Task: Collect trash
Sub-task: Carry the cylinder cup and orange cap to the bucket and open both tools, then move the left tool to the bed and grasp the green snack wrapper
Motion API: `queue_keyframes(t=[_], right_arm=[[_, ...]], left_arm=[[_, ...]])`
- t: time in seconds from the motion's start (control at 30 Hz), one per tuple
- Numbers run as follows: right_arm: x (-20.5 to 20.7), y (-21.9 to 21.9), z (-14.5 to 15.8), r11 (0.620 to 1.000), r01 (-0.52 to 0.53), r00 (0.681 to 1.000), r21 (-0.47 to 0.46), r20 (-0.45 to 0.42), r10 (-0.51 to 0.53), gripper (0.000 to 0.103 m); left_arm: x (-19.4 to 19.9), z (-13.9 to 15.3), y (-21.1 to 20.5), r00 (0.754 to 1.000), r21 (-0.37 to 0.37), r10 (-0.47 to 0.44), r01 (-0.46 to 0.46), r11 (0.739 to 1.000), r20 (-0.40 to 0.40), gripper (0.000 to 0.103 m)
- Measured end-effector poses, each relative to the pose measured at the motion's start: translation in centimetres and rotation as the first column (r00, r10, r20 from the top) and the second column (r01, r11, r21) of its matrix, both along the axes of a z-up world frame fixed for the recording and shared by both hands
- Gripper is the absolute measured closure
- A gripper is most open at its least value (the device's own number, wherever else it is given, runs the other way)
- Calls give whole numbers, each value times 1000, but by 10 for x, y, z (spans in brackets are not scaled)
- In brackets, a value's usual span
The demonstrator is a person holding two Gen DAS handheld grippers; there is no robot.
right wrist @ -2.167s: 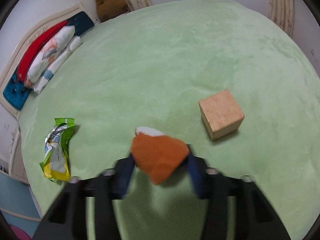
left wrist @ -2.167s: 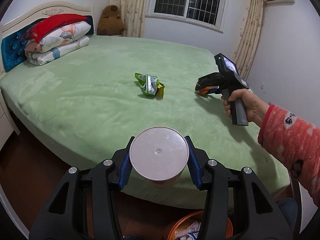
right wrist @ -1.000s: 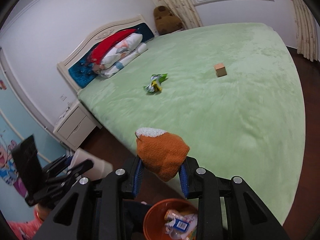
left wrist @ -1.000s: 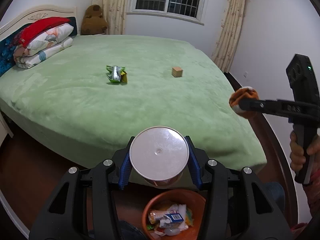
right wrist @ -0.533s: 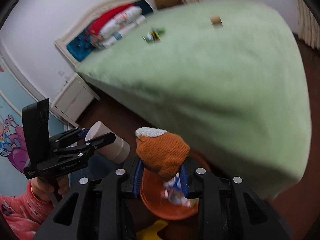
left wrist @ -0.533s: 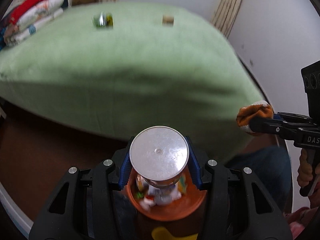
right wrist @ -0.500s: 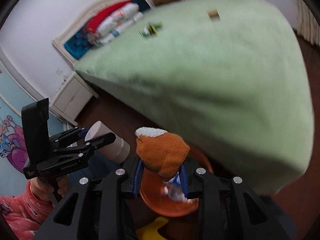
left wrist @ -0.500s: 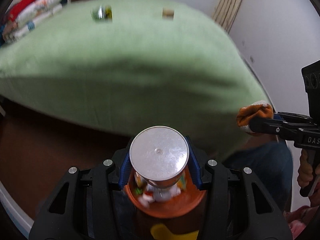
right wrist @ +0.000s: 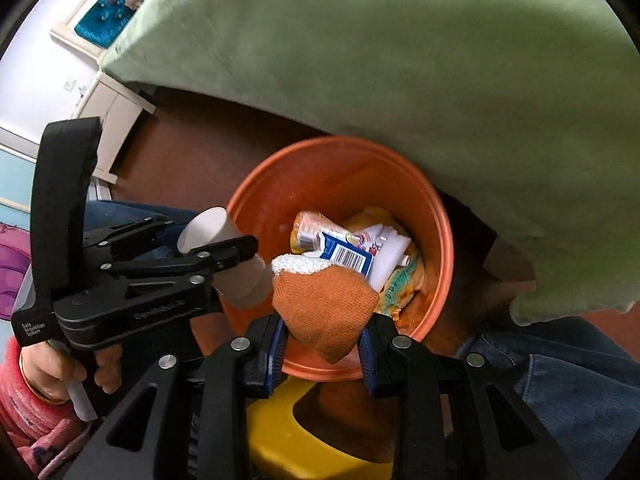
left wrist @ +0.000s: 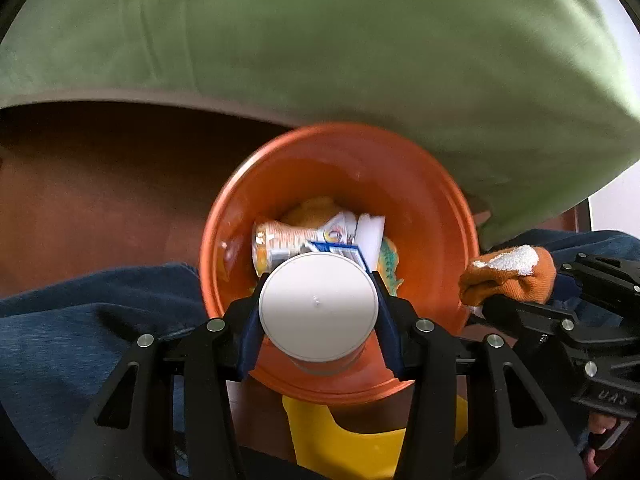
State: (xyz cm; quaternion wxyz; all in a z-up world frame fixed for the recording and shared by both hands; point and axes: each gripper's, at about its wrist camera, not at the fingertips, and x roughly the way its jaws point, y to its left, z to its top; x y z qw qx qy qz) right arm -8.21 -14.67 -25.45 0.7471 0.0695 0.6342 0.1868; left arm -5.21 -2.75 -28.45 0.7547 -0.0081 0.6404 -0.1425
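My left gripper [left wrist: 318, 312] is shut on a white paper cup [left wrist: 318, 306], held bottom toward the camera above the near part of an orange trash bin [left wrist: 420, 184]. The cup also shows in the right wrist view [right wrist: 224, 256]. My right gripper [right wrist: 322, 336] is shut on an orange knitted sock with a white cuff [right wrist: 324, 304], held over the bin's near rim [right wrist: 440, 216]. The sock also shows in the left wrist view [left wrist: 508, 276], at the bin's right rim. The bin holds a crushed wrapper [left wrist: 296, 240], a barcoded carton [right wrist: 348, 258] and other scraps.
The green bed cover [left wrist: 320, 40] overhangs just behind the bin. Brown floor [left wrist: 100, 184] lies to the left. The person's jeans-clad legs [left wrist: 80, 320] flank the bin, and a yellow object [right wrist: 288, 444] sits below it. A white nightstand [right wrist: 108, 112] stands far left.
Both grippers have dropped and tilted down from facing the bed to hanging over the bin. The cup and the sock are still gripped.
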Motion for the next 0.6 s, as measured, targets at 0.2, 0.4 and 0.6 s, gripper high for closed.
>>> queue_keyframes(t=[0.2, 0.4, 0.6], right_arm=[[6, -1, -6, 999, 31, 999, -26, -8, -31, 46], [9, -17, 3, 996, 87, 996, -8, 28, -86, 37], [12, -22, 1, 993, 121, 993, -5, 12, -121, 37]], left_arm=[[11, -12, 2, 1000, 42, 8, -7, 999, -27, 55], [13, -8, 3, 1000, 63, 21, -22, 998, 7, 35], [12, -10, 5, 999, 67, 33, -33, 997, 2, 32]])
